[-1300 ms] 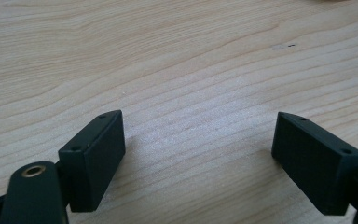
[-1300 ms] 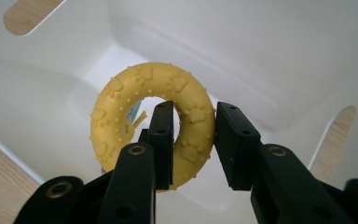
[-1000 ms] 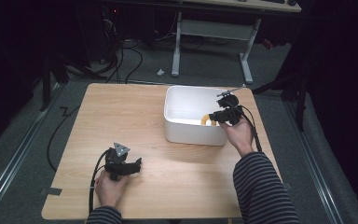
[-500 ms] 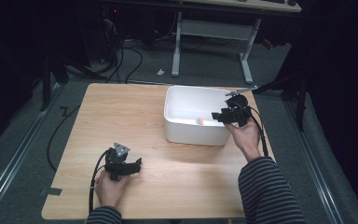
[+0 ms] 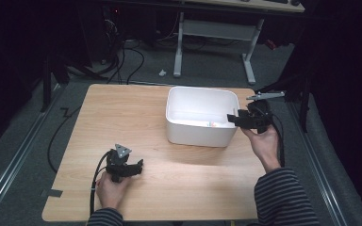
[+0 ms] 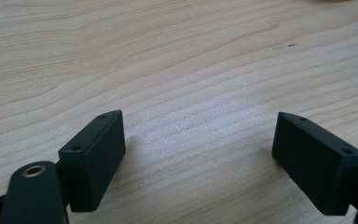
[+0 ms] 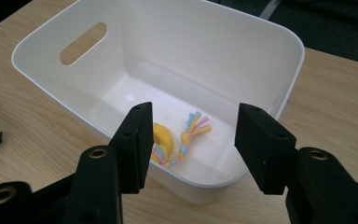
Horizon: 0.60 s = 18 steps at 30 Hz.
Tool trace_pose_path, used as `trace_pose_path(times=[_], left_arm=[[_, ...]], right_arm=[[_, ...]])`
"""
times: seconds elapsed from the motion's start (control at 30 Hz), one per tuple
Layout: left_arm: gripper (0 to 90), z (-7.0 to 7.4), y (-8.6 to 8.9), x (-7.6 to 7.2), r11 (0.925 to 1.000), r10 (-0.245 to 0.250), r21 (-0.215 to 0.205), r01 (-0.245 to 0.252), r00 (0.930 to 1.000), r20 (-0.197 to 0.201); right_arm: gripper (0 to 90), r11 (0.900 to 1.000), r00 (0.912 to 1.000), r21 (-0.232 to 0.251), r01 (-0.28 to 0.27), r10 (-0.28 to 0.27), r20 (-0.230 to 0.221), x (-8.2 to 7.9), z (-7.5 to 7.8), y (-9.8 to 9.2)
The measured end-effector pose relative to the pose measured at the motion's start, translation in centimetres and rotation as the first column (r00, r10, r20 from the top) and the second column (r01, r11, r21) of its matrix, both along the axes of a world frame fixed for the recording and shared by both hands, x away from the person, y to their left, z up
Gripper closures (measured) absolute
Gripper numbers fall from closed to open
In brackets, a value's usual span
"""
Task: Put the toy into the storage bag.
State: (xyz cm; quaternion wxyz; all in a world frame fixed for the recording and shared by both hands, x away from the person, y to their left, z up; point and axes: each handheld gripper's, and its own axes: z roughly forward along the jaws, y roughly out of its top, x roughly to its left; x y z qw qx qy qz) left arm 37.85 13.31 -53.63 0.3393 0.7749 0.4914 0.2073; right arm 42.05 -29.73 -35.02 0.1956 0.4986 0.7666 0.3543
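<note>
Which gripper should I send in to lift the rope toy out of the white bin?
Probably the right gripper: it hangs at the white bin's rim, jaws open, aimed at the rope toy on the bin floor. The left gripper sits open on bare table at the near-left, away from the bin.

the bench (image 5: 122, 113) is pale wood with a fine straight grain and a smooth, matt face that takes a soft sheen under the light. the bin (image 7: 279, 42) near its far right looks like white plastic, smooth and slightly glossy, with a bright glint on its floor. in it lies a toy (image 7: 177, 140) of soft twisted cloth cord in pastel strands around a matt yellow ring. the fingers (image 6: 95, 158) of both grippers are matt black plastic with brass-coloured metal inserts. the person's right sleeve (image 5: 283, 197) is striped knit cloth.
</note>
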Motion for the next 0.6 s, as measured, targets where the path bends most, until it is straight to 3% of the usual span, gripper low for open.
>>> trace_pose_path(times=[0.6], left_arm=[[17.4,0.0,0.0,0.0,1.0,0.0,0.0,0.0,1.0,0.0]], right_arm=[[44.6,0.999,0.999,0.034,0.025,-0.026,0.038,-3.5,0.1,-2.7]])
